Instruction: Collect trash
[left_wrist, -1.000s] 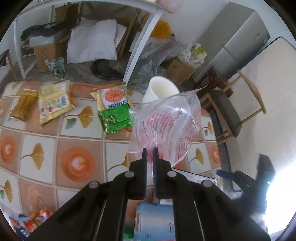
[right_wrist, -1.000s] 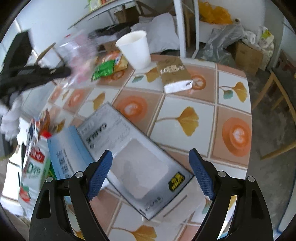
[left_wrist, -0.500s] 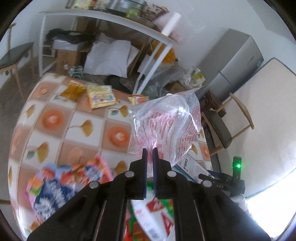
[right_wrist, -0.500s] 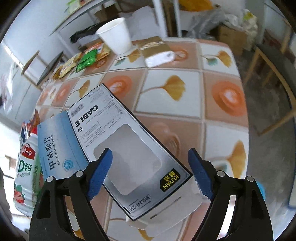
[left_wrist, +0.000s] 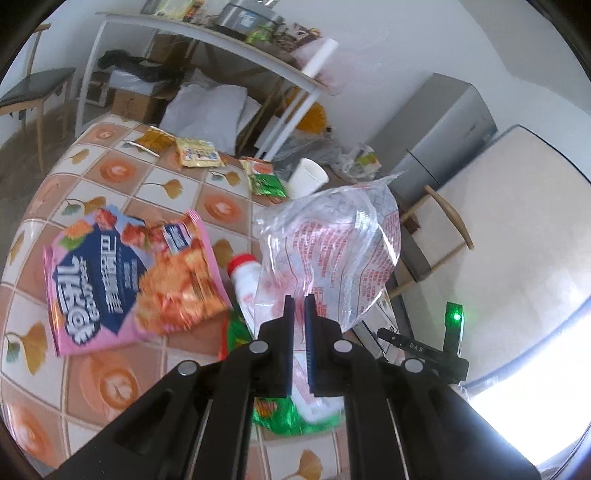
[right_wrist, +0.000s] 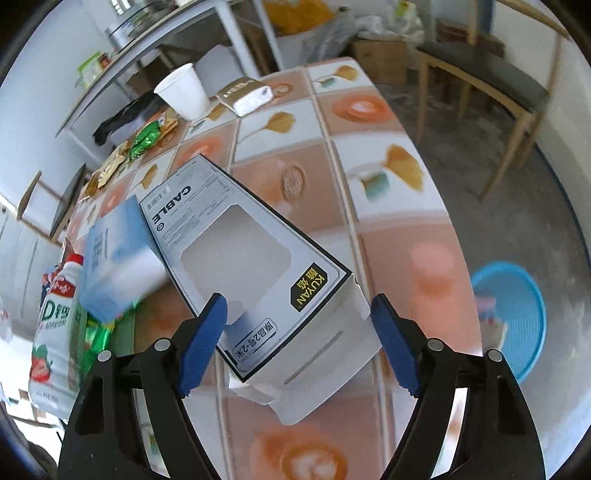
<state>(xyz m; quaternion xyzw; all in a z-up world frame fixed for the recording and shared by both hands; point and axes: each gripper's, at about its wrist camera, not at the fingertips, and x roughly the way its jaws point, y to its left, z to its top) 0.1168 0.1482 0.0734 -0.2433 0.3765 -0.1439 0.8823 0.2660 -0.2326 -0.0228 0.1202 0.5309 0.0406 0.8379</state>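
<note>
My left gripper is shut on a clear plastic bag with red print and holds it up above the tiled table. Below it lie a pink snack bag, a white bottle with a red cap and a green wrapper. My right gripper is open, its fingers either side of the near end of a white cable box that lies on the table. A blue box and the white bottle lie to its left.
A white paper cup, a brown packet and green and yellow wrappers lie at the table's far side. A blue basin stands on the floor to the right. A wooden chair stands beyond the table.
My left gripper has pulled back and up with the bag, so the pink snack bag and bottle show below. My right gripper has moved forward around the cable box's near end.
</note>
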